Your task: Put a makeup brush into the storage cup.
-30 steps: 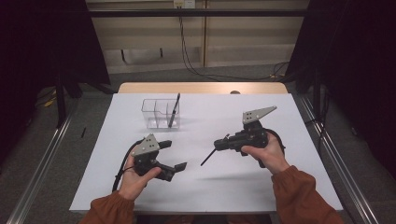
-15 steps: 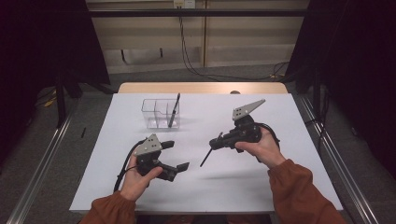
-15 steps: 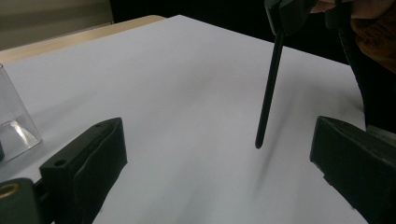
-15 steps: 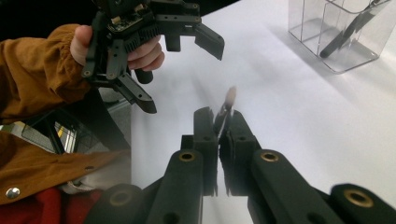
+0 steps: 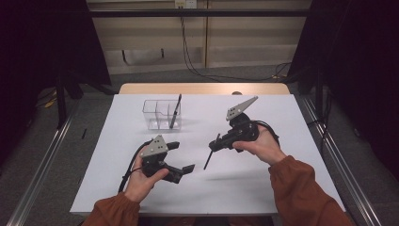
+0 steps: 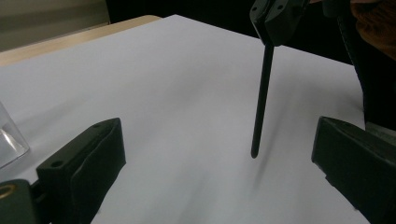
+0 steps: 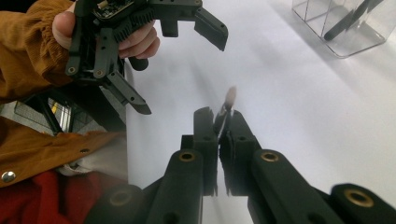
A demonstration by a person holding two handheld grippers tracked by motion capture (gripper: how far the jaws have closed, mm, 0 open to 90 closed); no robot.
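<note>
My right gripper [image 5: 217,144] is shut on a thin black pen [image 5: 210,156], which hangs tip-down over the white table; the pen [image 6: 261,100] also shows in the left gripper view, its tip just above the sheet. In the right gripper view the jaws [image 7: 219,123] pinch the pen's upper end [image 7: 229,100]. My left gripper [image 5: 181,157] rests at the front left, open with nothing between its jaws [image 6: 210,154]. A clear divided holder [image 5: 161,114] stands at the back left with another black pen [image 5: 175,111] leaning in it.
The white sheet [image 5: 282,117] covers the table, with a wooden edge [image 5: 202,88] at the far side. Rails run along the floor on both sides. Cables trail from both grippers.
My right gripper has lifted and moved toward the back of the table with the pen, which now hangs steeper. The left gripper has stayed put.
</note>
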